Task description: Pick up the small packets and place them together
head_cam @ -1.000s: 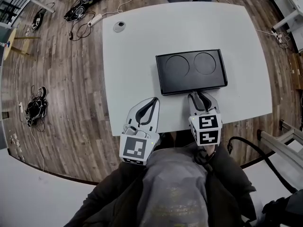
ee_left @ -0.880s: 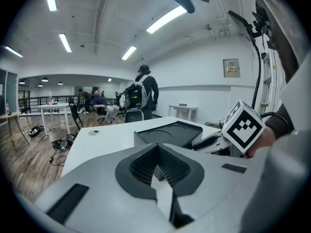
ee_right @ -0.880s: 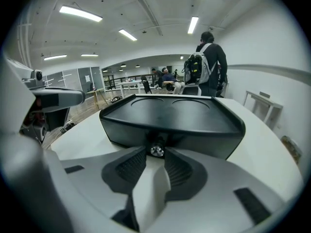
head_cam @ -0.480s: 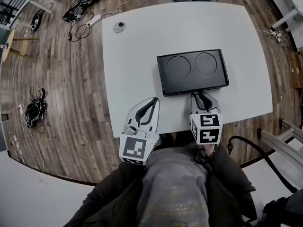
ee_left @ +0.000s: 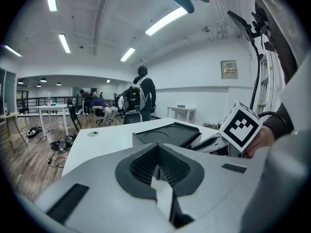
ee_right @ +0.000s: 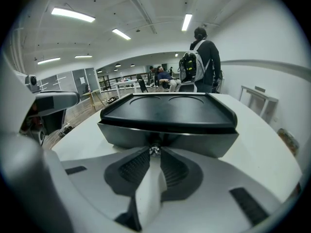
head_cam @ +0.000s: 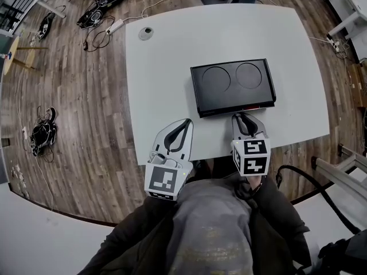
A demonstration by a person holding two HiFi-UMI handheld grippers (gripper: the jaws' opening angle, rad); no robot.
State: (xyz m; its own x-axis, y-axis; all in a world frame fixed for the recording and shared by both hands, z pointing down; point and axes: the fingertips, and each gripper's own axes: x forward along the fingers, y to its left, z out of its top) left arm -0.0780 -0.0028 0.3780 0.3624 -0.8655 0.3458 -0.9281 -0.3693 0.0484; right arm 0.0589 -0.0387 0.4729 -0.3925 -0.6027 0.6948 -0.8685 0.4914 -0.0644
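Silver knob [ee_right: 154, 150] of black box [ee_right: 167, 114]; betw. just-closed R gripper [ee_right: 154, 155] jaws

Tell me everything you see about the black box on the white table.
The black box is low, rectangular and plastic-looking, with two round recesses in its raised-rim top. It lies flat on the white table, long side toward the person. The right gripper has just been closing its jaws on a small shiny knob on its front.

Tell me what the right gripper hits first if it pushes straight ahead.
The small silver knob on the front of the black rectangular box. The jaws of the right gripper have just been closing, and they appear pinched on that knob.
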